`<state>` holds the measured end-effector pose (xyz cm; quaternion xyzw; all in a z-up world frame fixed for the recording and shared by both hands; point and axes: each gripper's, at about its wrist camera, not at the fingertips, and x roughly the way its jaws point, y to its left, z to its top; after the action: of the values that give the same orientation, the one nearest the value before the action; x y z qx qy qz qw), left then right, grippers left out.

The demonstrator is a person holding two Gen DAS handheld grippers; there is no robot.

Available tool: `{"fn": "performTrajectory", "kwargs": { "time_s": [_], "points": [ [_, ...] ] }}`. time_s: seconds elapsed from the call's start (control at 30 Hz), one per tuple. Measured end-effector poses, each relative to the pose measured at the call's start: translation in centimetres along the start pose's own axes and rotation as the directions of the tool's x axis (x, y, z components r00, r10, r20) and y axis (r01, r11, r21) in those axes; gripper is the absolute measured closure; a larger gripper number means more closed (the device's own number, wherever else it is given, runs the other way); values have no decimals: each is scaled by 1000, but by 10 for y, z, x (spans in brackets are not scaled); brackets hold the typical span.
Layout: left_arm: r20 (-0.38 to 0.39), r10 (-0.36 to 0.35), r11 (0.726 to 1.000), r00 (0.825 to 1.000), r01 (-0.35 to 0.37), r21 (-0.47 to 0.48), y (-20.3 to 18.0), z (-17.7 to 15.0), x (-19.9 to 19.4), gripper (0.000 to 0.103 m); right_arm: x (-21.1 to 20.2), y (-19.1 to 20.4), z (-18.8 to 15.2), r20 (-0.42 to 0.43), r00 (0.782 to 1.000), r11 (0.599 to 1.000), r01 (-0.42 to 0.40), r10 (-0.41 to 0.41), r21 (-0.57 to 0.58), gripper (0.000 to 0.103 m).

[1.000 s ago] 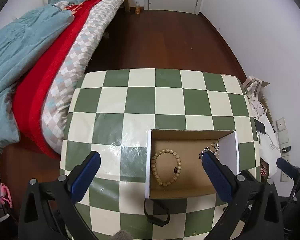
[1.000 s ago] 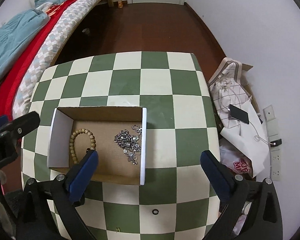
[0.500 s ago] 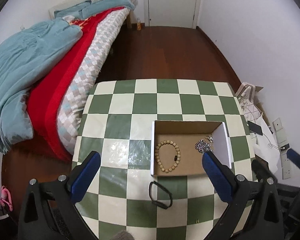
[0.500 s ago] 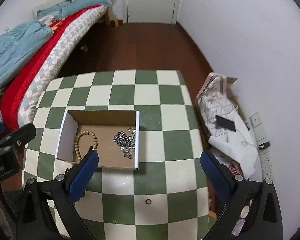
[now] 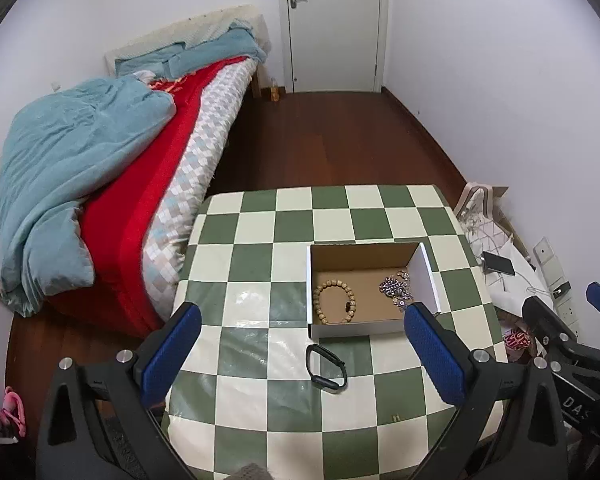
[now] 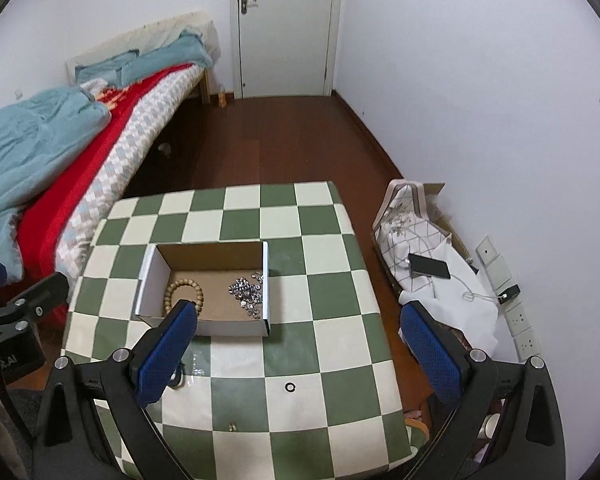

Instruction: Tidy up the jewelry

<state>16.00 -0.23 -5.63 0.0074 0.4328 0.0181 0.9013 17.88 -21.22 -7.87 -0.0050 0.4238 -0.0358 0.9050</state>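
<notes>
An open cardboard box [image 5: 422,276] [image 6: 150,276] stands on the green-and-cream checkered table [image 5: 252,264] [image 6: 332,280]. Inside lie a wooden bead bracelet [image 5: 335,301] [image 6: 182,288] and a heap of silver chain [image 5: 396,290] [image 6: 248,290]. A black band [image 5: 326,366] rests on the table in front of the box. A small black ring [image 6: 290,387] and a tiny earring [image 6: 232,425] [image 5: 396,416] sit nearer the front edge. My left gripper [image 5: 300,356] and right gripper [image 6: 296,352] hover high above the table, both open and empty.
A bed [image 5: 100,168] with blue and red covers flanks the table's left side. On the floor at the right lie a bag [image 6: 404,220], a phone [image 6: 428,266] on white cloth, and wall sockets [image 6: 520,320]. A closed door [image 6: 284,28] is at the far end.
Both grippers have risen and pulled back from the table, so the box looks smaller and more of the room shows. Both stay open.
</notes>
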Motion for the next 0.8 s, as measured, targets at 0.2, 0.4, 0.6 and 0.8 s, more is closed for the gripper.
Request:
{"fn": "performTrajectory", "kwargs": {
  "time_s": [0.2, 0.4, 0.6, 0.8],
  "points": [
    [38, 5, 1000, 999, -4, -15, 7, -11, -18, 0, -31, -2, -11, 40, 999, 999, -37, 35, 35, 0],
    [7, 66, 996, 998, -65, -58, 25, -37, 1, 0, -13, -16, -36, -37, 997, 994, -61, 65, 93, 0],
    [-154, 73, 993, 985, -85, -79, 39, -78, 65, 0, 59, -29, -84, -212, 975, 991, -37, 63, 125, 24],
    [-281, -36, 990, 959, -3, -138, 37, -98, 131, 0, 118, -30, -123, -291, 952, 985, -45, 92, 165, 30]
  ]
}}
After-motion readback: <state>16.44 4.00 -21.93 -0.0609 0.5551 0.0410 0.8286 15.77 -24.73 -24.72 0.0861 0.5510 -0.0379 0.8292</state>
